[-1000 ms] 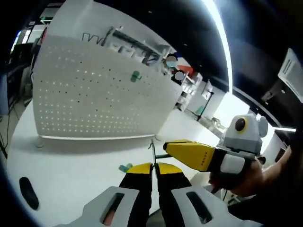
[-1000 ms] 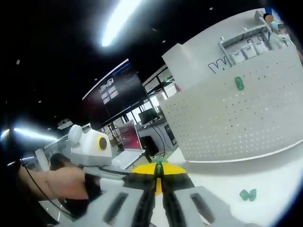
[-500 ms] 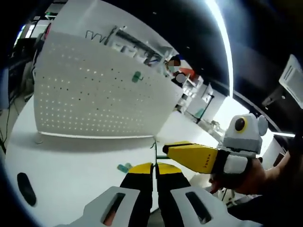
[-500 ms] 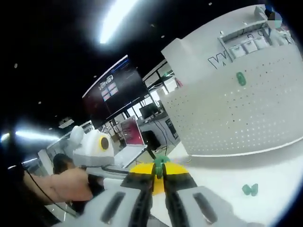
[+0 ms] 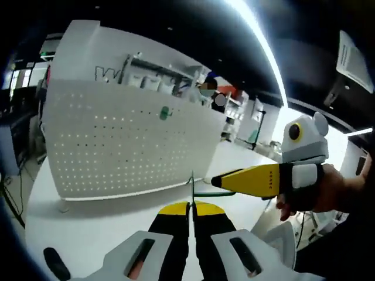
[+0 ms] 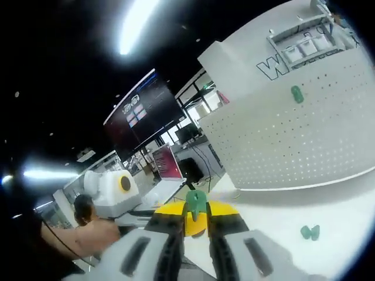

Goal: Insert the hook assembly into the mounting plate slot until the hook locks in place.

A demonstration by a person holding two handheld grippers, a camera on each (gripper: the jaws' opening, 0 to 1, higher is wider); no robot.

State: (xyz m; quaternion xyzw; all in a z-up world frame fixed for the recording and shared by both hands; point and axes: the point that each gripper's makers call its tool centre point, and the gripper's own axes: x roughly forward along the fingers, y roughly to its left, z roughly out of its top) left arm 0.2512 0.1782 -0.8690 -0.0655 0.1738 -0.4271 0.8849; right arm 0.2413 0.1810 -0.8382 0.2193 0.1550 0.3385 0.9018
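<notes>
My left gripper (image 5: 191, 206) is shut on a thin metal wire hook (image 5: 191, 184) that stands up from its jaws. My right gripper (image 6: 196, 216) is shut on a small green plastic piece (image 6: 195, 201) that pokes above its yellow tips. In the left gripper view the right gripper (image 5: 221, 180) reaches in from the right, its yellow jaws pointing at the wire, with a green wire (image 5: 212, 194) just below them. The white perforated mounting board (image 5: 129, 143) (image 6: 293, 134) stands upright on the table and carries one green clip (image 5: 164, 113) (image 6: 297, 93).
A green piece (image 6: 309, 232) lies loose on the white table (image 6: 328, 205) in front of the board. A dark object (image 5: 54, 261) lies on the table at the lower left. A hand (image 6: 88, 234) holding the other gripper shows at the left. Desks and screens stand behind.
Both views have swung, so the board now looks more upright. The right gripper's yellow jaws sit higher and a little farther from my left jaws. The green piece stands further above the right jaws.
</notes>
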